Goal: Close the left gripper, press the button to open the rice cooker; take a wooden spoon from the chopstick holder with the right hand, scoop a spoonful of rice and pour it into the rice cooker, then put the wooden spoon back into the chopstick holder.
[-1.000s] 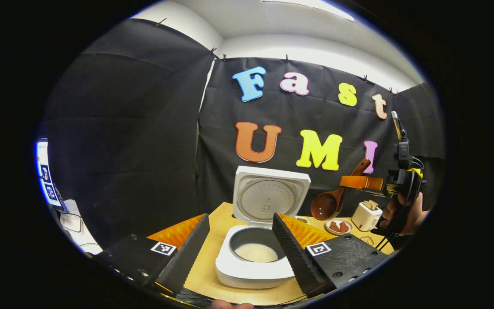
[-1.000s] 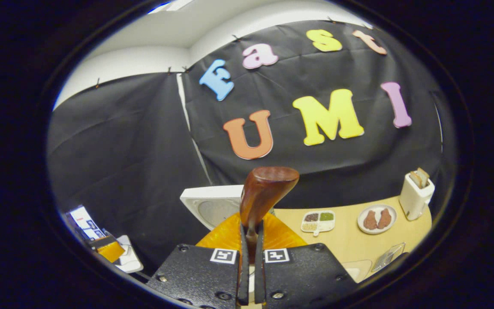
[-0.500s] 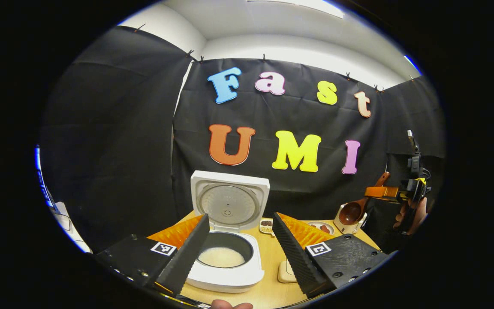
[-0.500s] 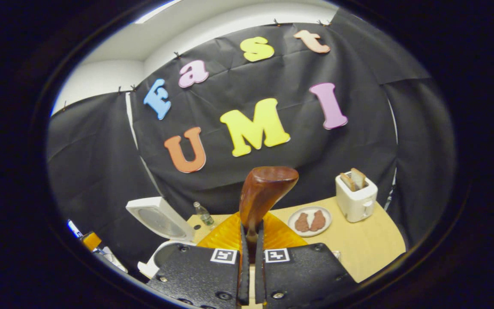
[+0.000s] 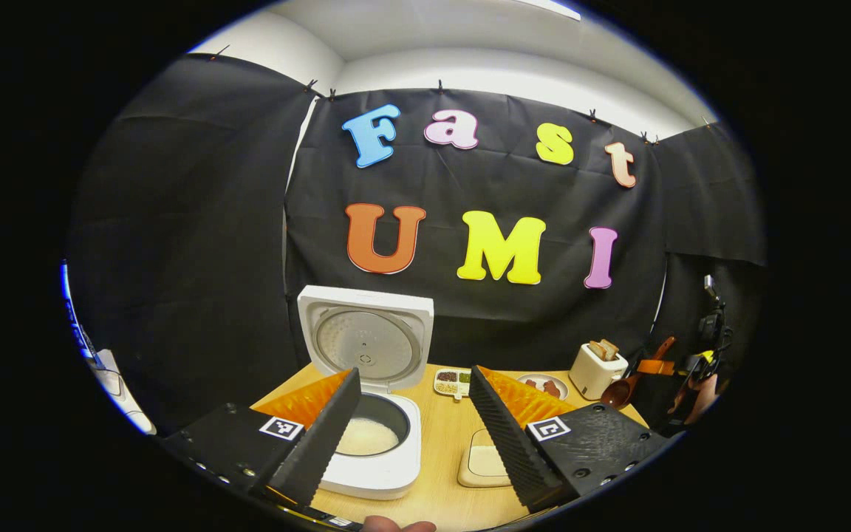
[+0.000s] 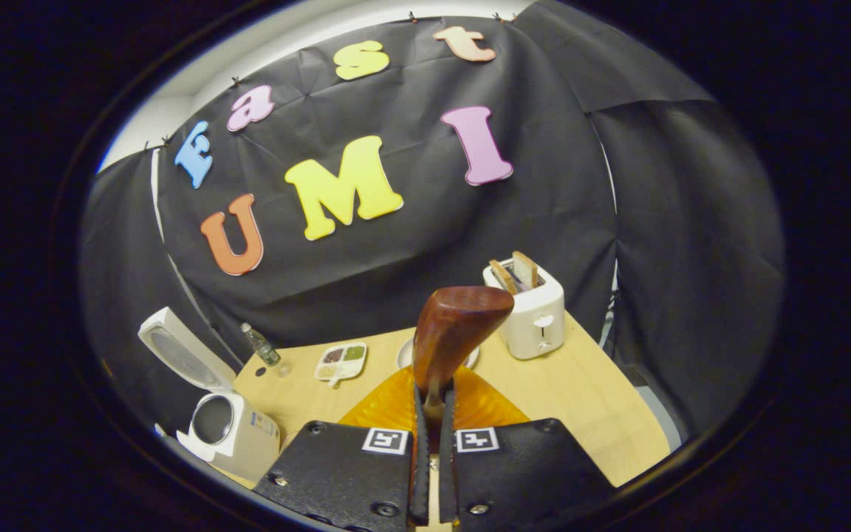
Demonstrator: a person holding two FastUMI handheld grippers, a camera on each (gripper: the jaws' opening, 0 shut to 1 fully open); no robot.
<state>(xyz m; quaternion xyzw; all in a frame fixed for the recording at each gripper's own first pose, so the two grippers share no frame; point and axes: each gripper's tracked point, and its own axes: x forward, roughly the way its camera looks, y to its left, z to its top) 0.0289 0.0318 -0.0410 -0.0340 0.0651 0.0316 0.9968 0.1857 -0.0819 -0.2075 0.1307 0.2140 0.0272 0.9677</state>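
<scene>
The white rice cooker (image 5: 377, 462) stands open on the wooden table, its lid (image 5: 365, 336) upright and white rice (image 5: 366, 437) in the pot. My left gripper (image 5: 414, 436) hangs open in front of it, with nothing between its fingers. Far off at the right, my right gripper (image 5: 691, 366) holds the wooden spoon (image 5: 626, 386) with the bowl low beside the toaster. In the right gripper view, my right gripper (image 6: 431, 414) is shut on the spoon's brown handle (image 6: 455, 332), which points up and forward. The cooker (image 6: 227, 430) sits at the lower left there.
A white toaster (image 6: 530, 316) with bread stands at the table's back right. A divided dish of grains (image 6: 340, 362), a small bottle (image 6: 261, 346) and a plate (image 5: 544, 384) lie along the back. A beige square dish (image 5: 484, 465) sits right of the cooker. The table edge (image 6: 640, 443) runs close on the right.
The right gripper has carried the spoon away from the cooker, rightward and lower, to beside the toaster. The left gripper has drawn back, so the cooker looks smaller and further left.
</scene>
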